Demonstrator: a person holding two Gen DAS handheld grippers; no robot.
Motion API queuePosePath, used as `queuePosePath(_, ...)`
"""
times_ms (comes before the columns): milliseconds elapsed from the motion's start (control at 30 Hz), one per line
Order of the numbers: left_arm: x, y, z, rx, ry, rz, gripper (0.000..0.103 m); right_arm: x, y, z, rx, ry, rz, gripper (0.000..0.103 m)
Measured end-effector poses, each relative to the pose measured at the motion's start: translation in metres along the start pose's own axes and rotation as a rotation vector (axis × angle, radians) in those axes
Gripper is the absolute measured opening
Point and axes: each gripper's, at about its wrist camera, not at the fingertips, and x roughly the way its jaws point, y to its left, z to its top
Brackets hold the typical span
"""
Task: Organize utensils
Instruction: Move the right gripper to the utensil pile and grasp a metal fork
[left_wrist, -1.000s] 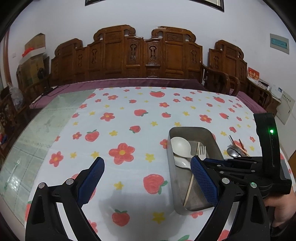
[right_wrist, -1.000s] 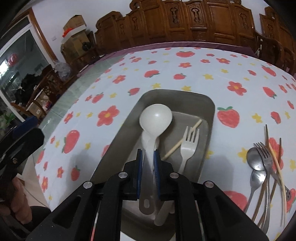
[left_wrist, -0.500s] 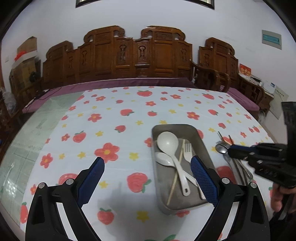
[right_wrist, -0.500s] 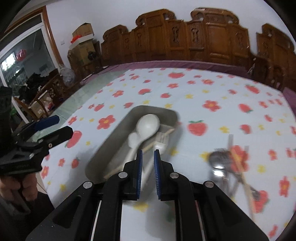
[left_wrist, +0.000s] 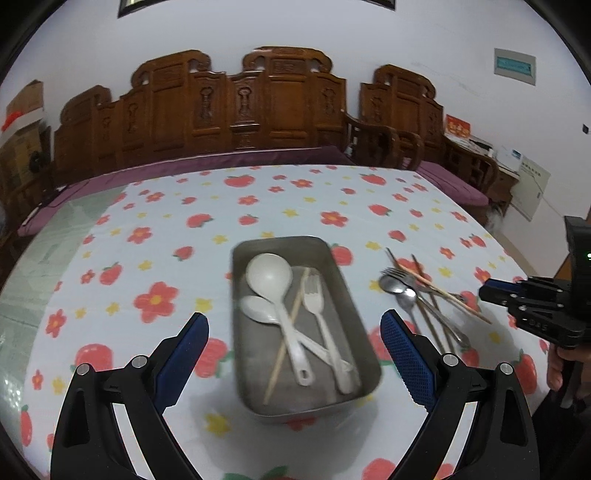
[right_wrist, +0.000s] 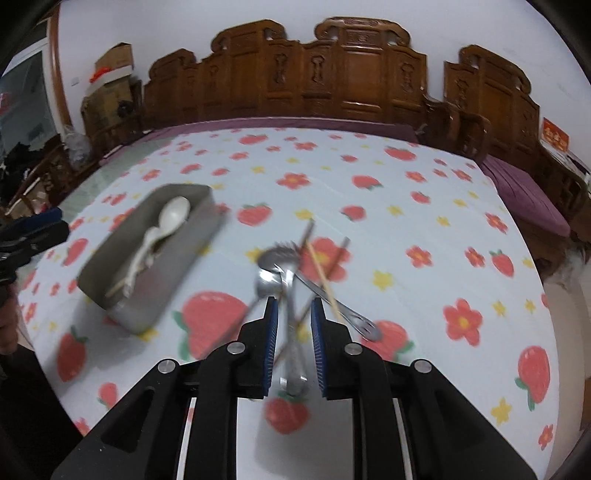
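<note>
Since a second ago, the right gripper (right_wrist: 293, 332) has let go of the large white ladle (left_wrist: 275, 295) and swung away from the metal tray (left_wrist: 364, 354) to the loose pile of metal cutlery (right_wrist: 286, 273) on the cloth beside it. Its jaws are opening, with only a narrow gap so far; handles from the pile are showing between the blue pads, but the pads are not pressing on anything. The pile is lying to the right of the tray in the left wrist view: metal spoons, a metal fork (left_wrist: 397, 275) and several chopsticks (left_wrist: 443, 291) crossing one another, blurred in the right wrist view. Inside the tray the ladle is lying with a smaller white spoon (left_wrist: 258, 308), a white fork (left_wrist: 321, 317) and a single pale chopstick (left_wrist: 290, 328), their handles pointing toward the near end. The left gripper (left_wrist: 293, 345) is hanging above the near end of the tray with its fingers spread wide and nothing between them. The tray is sitting on a tablecloth (left_wrist: 155, 258) printed with strawberries and flowers, and carved wooden chairs (left_wrist: 240, 103) are standing along the far side of the table.
</note>
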Motion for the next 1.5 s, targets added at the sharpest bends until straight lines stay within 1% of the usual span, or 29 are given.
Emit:
queuePosePath(67,0.002,-0.010,-0.002,0.014,0.005,-0.010,0.090,0.004,-0.004,-0.006,0.010,0.010,-0.009,0.020)
queuePosePath(167,0.006,-0.025,-0.005,0.042,0.016,-0.025,0.090,0.013,-0.007,-0.010,0.021,0.015,0.013,0.020)
queuePosePath(267,0.009,-0.035,-0.008,0.082,0.024,-0.020,0.090,0.024,0.000,-0.013,-0.004,0.028,0.038,0.020)
queuePosePath(433,0.013,-0.042,-0.010,0.094,0.038,-0.026,0.090,0.048,0.011,-0.017,-0.054,0.082,0.054,0.020)
queuePosePath(633,0.016,-0.051,-0.013,0.099,0.042,-0.036,0.090,0.061,0.018,-0.005,-0.079,0.081,0.080,0.020)
queuePosePath(733,0.016,-0.059,-0.016,0.113,0.053,-0.038,0.090,0.072,0.020,0.003,-0.097,0.103,0.085,0.020)
queuePosePath(800,0.014,-0.063,-0.018,0.126,0.050,-0.030,0.090,0.078,0.022,0.007,-0.128,0.115,0.060,0.020)
queuePosePath(867,0.013,-0.066,-0.021,0.132,0.055,-0.029,0.090,0.083,0.022,0.009,-0.141,0.129,0.057,0.020)
queuePosePath(900,0.013,-0.067,-0.021,0.133,0.056,-0.031,0.090,0.085,0.021,0.010,-0.146,0.132,0.051,0.017)
queuePosePath(1033,0.015,-0.073,-0.022,0.143,0.058,-0.032,0.090,0.092,0.021,0.014,-0.158,0.153,0.051,0.017)
queuePosePath(1133,0.018,-0.078,-0.024,0.141,0.063,-0.036,0.090,0.096,0.021,0.018,-0.161,0.160,0.056,0.017)
queuePosePath(1167,0.018,-0.080,-0.024,0.142,0.066,-0.036,0.090,0.097,0.021,0.018,-0.158,0.162,0.057,0.016)
queuePosePath(1200,0.019,-0.082,-0.025,0.142,0.069,-0.039,0.090,0.097,0.021,0.019,-0.156,0.164,0.060,0.009)
queuePosePath(1367,0.023,-0.087,-0.024,0.138,0.088,-0.042,0.090,0.093,0.017,0.018,-0.131,0.165,0.079,0.008)
queuePosePath(1500,0.029,-0.089,-0.020,0.118,0.125,-0.054,0.090,0.077,0.010,0.022,-0.099,0.123,0.118,0.008)
